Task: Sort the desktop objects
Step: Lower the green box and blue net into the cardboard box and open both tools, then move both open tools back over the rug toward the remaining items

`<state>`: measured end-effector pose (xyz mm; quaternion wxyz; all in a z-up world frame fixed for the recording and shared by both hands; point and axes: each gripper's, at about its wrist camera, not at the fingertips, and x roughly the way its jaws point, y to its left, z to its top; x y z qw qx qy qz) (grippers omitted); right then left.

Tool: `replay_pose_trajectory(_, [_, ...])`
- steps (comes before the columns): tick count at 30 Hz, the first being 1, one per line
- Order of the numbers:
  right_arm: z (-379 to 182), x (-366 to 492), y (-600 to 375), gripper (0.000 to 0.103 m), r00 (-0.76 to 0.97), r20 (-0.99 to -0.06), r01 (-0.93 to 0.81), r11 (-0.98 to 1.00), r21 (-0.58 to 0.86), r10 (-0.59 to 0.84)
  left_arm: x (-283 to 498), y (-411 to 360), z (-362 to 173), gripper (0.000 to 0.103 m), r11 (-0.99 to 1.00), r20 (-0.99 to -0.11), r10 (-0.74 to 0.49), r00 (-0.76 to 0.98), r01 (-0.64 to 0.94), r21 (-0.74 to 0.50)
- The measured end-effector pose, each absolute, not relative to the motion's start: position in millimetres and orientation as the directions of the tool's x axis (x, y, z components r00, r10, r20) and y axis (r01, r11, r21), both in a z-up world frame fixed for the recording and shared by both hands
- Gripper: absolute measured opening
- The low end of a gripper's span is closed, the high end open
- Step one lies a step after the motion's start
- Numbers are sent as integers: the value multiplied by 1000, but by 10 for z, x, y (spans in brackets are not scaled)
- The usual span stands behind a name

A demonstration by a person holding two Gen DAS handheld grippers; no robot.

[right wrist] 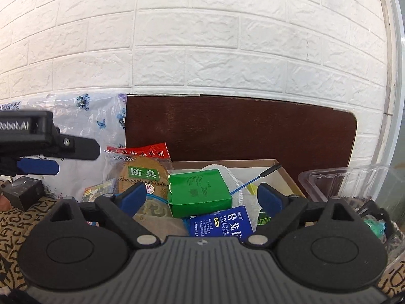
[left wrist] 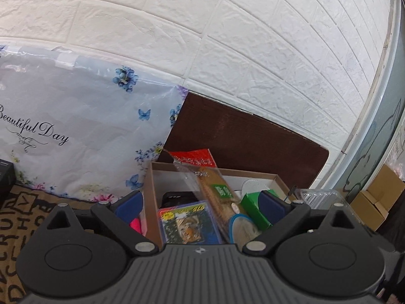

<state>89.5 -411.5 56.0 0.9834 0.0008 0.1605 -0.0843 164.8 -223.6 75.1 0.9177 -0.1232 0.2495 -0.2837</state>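
Observation:
A cardboard box (left wrist: 151, 192) (right wrist: 288, 174) holds several objects: a packet of insoles (left wrist: 215, 190) (right wrist: 145, 174), a green box (left wrist: 253, 209) (right wrist: 200, 192), a tiger card pack (left wrist: 187, 224), a blue medicine box (right wrist: 222, 221), a blue-handled tool (right wrist: 255, 179). My left gripper (left wrist: 201, 202) is open and empty above the box. My right gripper (right wrist: 202, 196) is open and empty above the green box. The left gripper also shows at the left of the right wrist view (right wrist: 38, 166).
A clear plastic tray (right wrist: 349, 182) (left wrist: 321, 196) lies right of the box. A black box (right wrist: 24, 192) (left wrist: 6, 177) stands at the left on a lettered mat (left wrist: 20, 217). A floral "Beautiful Day" bag (left wrist: 76, 131) and a brown board (right wrist: 240, 129) lean on the white brick wall.

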Motion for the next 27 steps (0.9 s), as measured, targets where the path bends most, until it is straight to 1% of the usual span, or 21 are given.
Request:
replay_pose_trajectory(7, [680, 699, -3888, 93, 940, -304, 153, 988, -32, -155, 1525, -2015, 754, 100, 838, -439, -543, 716, 421, -348])
replay_pose_trajectory(9, [711, 644, -3791, 96, 942, -300, 142, 989, -39, -148, 1465, -1920, 754, 100, 838, -436, -542, 718, 422, -346])
replay_pose_trajectory(13, [745, 523, -3573, 96, 948, -295, 111, 993, -48, -120, 1314, -1697, 742, 100, 842, -437, -536, 722, 416, -344])
replay_pose_trajectory(16, [756, 412, -3370, 96, 953, -292, 66, 997, -43, -76, 1180, -1463, 714, 100, 839, -438, -542, 717, 427, -338])
replay_pose_trajectory(20, [739, 268, -3035, 96, 955, -296, -9, 998, -56, -8, 1026, -1040, 607, 100, 859, -432, -508, 745, 405, -312])
replay_pose_trajectory(27, [565, 176, -2454, 96, 933, -340, -135, 991, -23, 120, 977, -296, 251, 100, 910, -504, -408, 761, 297, -289])
